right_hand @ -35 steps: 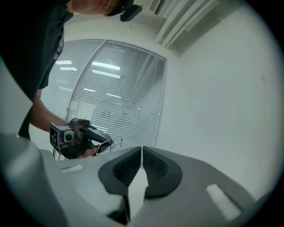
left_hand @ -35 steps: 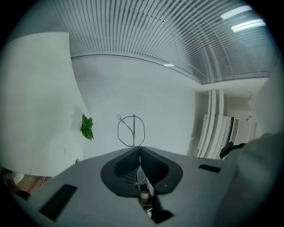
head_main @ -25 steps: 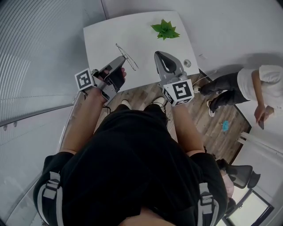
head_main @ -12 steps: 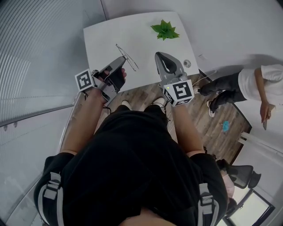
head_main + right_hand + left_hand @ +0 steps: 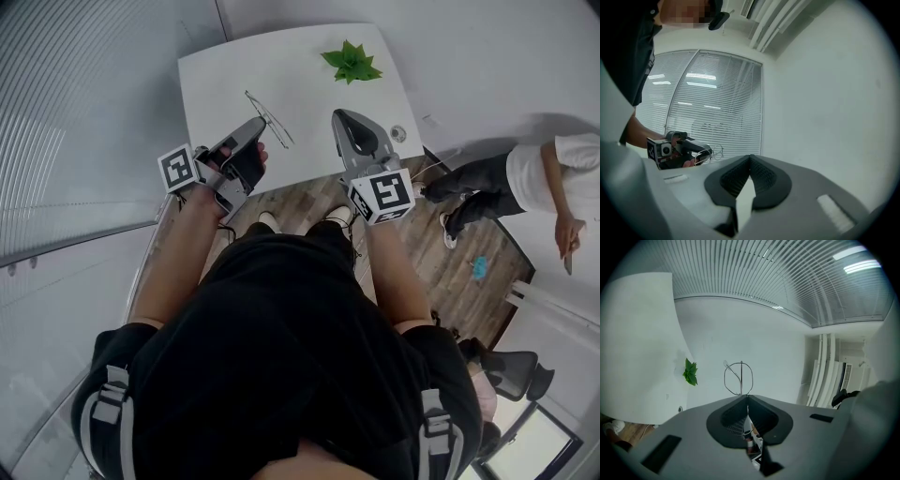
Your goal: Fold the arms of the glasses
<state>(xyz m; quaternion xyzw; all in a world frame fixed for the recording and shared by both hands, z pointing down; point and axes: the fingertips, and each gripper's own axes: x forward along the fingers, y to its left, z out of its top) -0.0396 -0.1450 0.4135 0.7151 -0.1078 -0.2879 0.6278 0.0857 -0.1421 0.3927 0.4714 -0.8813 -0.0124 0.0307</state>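
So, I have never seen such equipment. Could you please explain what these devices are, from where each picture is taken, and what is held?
A person holds a two-jaw gripper in each hand. The head view looks down from a camera on the person's head. Each gripper view looks along that gripper's own jaws. On the white table stands a small green plant. The left gripper appears shut on thin wire glasses, which stick out from its tip. The right gripper is shut and empty.

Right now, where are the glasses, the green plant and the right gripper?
glasses [image 5: 270, 117]: head view, on the thin wire frame.
green plant [image 5: 352, 64]: head view, middle of its leaves.
right gripper [image 5: 340, 116]: head view, at its closed tips.
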